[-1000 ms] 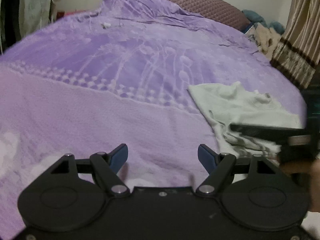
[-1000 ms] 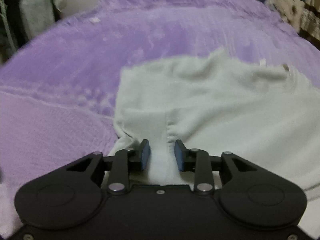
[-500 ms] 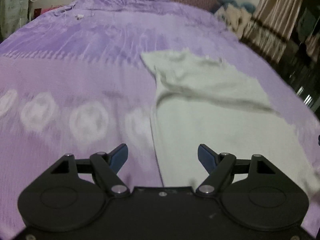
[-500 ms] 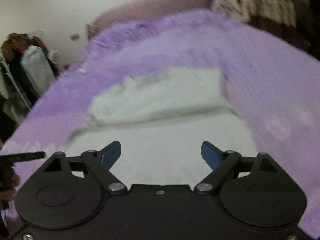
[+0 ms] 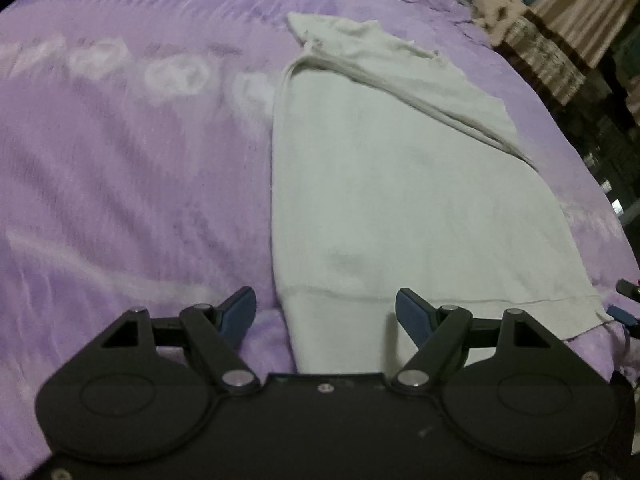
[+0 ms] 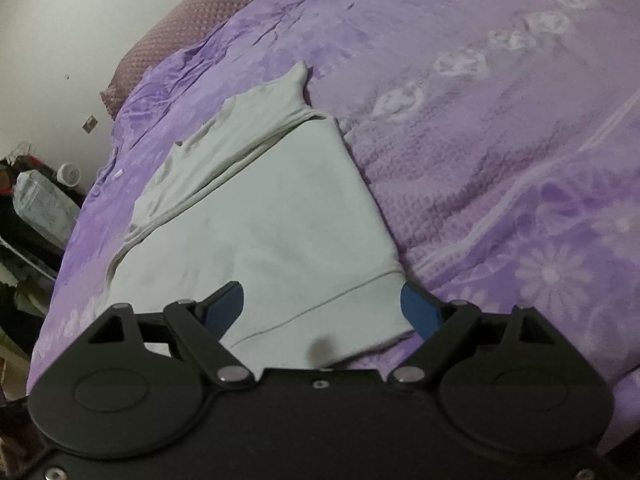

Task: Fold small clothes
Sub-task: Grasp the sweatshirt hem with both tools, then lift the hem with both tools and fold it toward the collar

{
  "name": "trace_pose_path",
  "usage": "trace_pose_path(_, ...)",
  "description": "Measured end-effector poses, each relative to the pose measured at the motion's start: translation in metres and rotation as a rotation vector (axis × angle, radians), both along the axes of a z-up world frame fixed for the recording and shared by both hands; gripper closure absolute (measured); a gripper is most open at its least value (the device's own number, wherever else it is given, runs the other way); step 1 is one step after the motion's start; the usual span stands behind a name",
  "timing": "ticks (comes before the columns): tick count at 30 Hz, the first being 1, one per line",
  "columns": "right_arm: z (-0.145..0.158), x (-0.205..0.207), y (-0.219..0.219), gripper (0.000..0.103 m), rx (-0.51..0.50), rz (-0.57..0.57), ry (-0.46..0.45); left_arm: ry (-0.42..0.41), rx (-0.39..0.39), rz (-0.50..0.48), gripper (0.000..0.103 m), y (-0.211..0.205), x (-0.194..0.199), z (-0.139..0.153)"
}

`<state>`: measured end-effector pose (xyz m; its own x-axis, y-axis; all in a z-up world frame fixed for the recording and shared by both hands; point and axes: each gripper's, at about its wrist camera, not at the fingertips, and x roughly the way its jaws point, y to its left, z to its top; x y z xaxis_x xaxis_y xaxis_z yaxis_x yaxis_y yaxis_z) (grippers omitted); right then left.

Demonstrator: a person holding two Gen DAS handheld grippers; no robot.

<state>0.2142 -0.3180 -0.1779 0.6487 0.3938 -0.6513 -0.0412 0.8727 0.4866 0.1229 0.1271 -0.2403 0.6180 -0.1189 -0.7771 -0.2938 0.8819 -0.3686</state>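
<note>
**Purple bedspread, one pale garment part-folded**

Purple plush bedspread, patterned with pale rings and flowers, covers the bed that carries our work. On it lies the pale grey-green knit garment, soft cotton by the look of it, spread flat toward the near edge of the bed, with its far part already doubled over in a slanted fold. Its stitched hem runs along the near end, just ahead of both tools.

We judge the cloth light and limp: it will sag and drag rather than hold a shape, so one pinch alone would let the rest trail. The plush cover probably clings to it a little, so lifting clear should serve better than sliding. The best holds look like the two hem corners, one for each tool, taking all layers at once.

Our left gripper has its fingers spread wide with nothing pinched; the garment's near left corner lies below the gap. Our right gripper has just been opening, and its fingers stand wide over the hem at the near right corner, not pressing on it.

Around the bed we see a quilted mauve headboard, striped brown curtains and cluttered bags by a white wall.
</note>
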Motion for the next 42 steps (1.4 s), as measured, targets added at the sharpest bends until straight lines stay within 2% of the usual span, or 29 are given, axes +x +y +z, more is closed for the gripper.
trace_pose_path(2,0.002,-0.003,-0.004,0.018,-0.024,0.009,0.011,0.0,-0.018,0.009,0.025,-0.007,-0.005,-0.002)
trace_pose_path(5,0.001,-0.006,-0.009,0.018,-0.041,0.045,0.027,-0.008,0.038,-0.022,0.026,-0.02,-0.004,0.0)
trace_pose_path(6,0.0,-0.006,-0.01,0.018,-0.04,0.05,0.029,-0.015,0.032,-0.039,0.026,-0.021,-0.002,0.001)
trace_pose_path(9,-0.002,-0.009,-0.016,0.023,-0.038,0.042,0.023,-0.039,-0.009,-0.037,0.026,-0.02,-0.002,0.003)
trace_pose_path(14,-0.004,-0.011,-0.02,0.024,-0.049,0.051,0.031,-0.067,-0.127,-0.01,0.03,-0.01,-0.002,-0.001)
trace_pose_path(17,-0.011,-0.003,-0.019,0.024,-0.024,0.046,0.053,-0.065,-0.144,-0.004,0.031,-0.011,0.001,-0.001)
trace_pose_path(19,-0.015,0.003,-0.017,0.025,0.006,0.047,0.052,-0.069,-0.127,-0.017,0.034,-0.013,0.001,0.0)
trace_pose_path(20,-0.017,0.006,-0.016,0.028,0.027,0.05,0.051,-0.072,-0.112,-0.023,0.046,-0.015,0.0,0.0)
trace_pose_path(21,-0.018,0.01,-0.015,0.04,0.046,0.054,0.057,-0.072,-0.091,-0.027,0.066,-0.017,0.0,0.001)
trace_pose_path(22,-0.021,0.014,-0.014,0.048,0.068,0.055,0.072,-0.065,-0.064,-0.03,0.08,-0.017,0.002,0.001)
trace_pose_path(23,-0.024,0.018,-0.015,0.065,0.099,0.055,0.093,-0.059,-0.05,-0.033,0.094,-0.017,0.003,0.001)
trace_pose_path(24,-0.027,0.021,-0.015,0.095,0.132,0.06,0.114,-0.06,-0.061,-0.036,0.094,-0.015,0.005,0.0)
trace_pose_path(25,-0.032,0.025,-0.016,0.098,0.173,0.061,0.144,-0.06,-0.089,-0.03,0.095,-0.011,0.005,-0.002)
trace_pose_path(28,-0.038,0.028,-0.02,0.098,0.236,0.044,0.17,-0.058,-0.179,-0.011,0.101,0.0,0.005,-0.006)
trace_pose_path(31,-0.036,0.022,-0.022,0.099,0.229,0.029,0.16,-0.066,-0.241,-0.003,0.101,0.006,0.001,-0.006)
trace_pose_path(34,-0.035,0.012,-0.031,0.099,0.291,-0.004,0.162,-0.158,-0.298,-0.032,0.102,0.01,-0.01,0.007)
trace_pose_path(36,-0.034,0.007,-0.041,0.099,0.373,-0.019,0.16,-0.235,-0.291,-0.054,0.102,0.008,-0.018,0.022)
trace_pose_path(38,-0.027,0.001,-0.046,0.099,0.425,-0.013,0.137,-0.289,-0.244,-0.089,0.102,0.002,-0.022,0.04)
trace_pose_path(42,-0.003,-0.008,-0.044,0.099,0.439,0.006,0.071,-0.345,-0.251,-0.102,0.102,-0.003,-0.025,0.059)
